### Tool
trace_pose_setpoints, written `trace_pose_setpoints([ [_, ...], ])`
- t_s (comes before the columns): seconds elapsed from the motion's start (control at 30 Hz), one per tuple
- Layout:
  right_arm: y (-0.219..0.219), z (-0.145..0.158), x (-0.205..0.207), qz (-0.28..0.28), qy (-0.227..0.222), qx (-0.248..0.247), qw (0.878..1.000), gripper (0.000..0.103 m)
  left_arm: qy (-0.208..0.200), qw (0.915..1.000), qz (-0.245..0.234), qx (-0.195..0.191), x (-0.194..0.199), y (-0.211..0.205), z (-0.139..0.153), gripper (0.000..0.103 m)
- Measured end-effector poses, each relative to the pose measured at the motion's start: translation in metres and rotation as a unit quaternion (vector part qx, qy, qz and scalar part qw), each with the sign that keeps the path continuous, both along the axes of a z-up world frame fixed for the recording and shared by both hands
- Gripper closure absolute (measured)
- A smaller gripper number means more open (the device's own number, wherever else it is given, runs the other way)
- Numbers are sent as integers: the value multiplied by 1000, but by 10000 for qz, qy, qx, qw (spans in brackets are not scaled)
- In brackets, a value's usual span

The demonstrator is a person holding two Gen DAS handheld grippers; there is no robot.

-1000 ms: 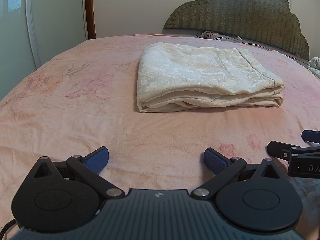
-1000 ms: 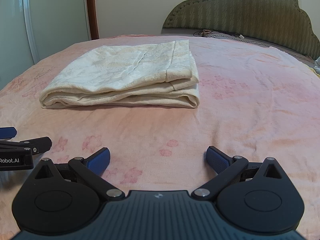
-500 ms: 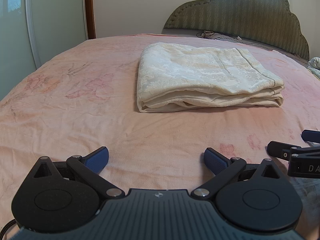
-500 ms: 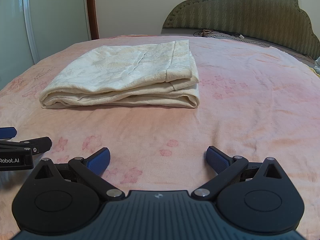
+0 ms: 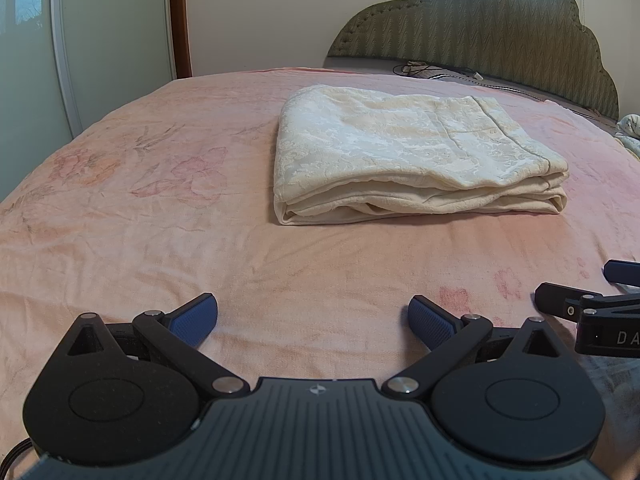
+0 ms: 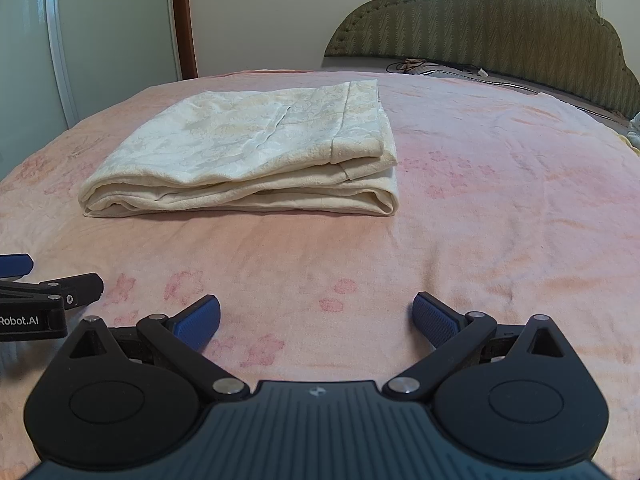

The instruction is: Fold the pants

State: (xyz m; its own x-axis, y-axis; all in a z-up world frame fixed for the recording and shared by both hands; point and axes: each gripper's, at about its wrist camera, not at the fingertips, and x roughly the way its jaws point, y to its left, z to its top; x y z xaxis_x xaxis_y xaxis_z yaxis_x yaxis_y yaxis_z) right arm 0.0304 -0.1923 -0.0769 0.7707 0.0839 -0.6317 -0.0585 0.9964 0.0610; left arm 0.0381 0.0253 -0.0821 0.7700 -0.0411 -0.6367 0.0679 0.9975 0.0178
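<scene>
I see the pants (image 5: 416,152) folded into a flat cream rectangle of several stacked layers, lying on the pink flowered bedspread (image 5: 140,200) toward the head end of the bed, short of the green padded headboard (image 5: 472,20). From my left wrist camera the layered open edges face me, a rounded fold runs down the bundle's left side, and a hemmed band crosses its top near the right side. From the right wrist camera the same bundle (image 6: 256,152) sits left of centre, its hemmed band stacked at the right corner.

Bare bedspread surrounds the bundle on every side: a broad strip between it and my tools, open cloth out to the bed's left edge by the white wardrobe doors (image 5: 100,40), and more open cloth to the right.

My left gripper (image 5: 313,318) hangs low over the near part of the bed, fingers spread wide, nothing between the blue pads (image 5: 194,318). My right gripper (image 6: 316,320) is likewise spread and empty. Each tool shows at the edge of the other's view, side by side, well apart from the pants.
</scene>
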Motion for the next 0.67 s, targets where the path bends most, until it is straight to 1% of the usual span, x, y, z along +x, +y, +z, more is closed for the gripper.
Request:
trace_pose_setpoints([
  [0.67,0,0,0,0,1,-2,10000,0,-9,10000,3,-55,0,1,0,0],
])
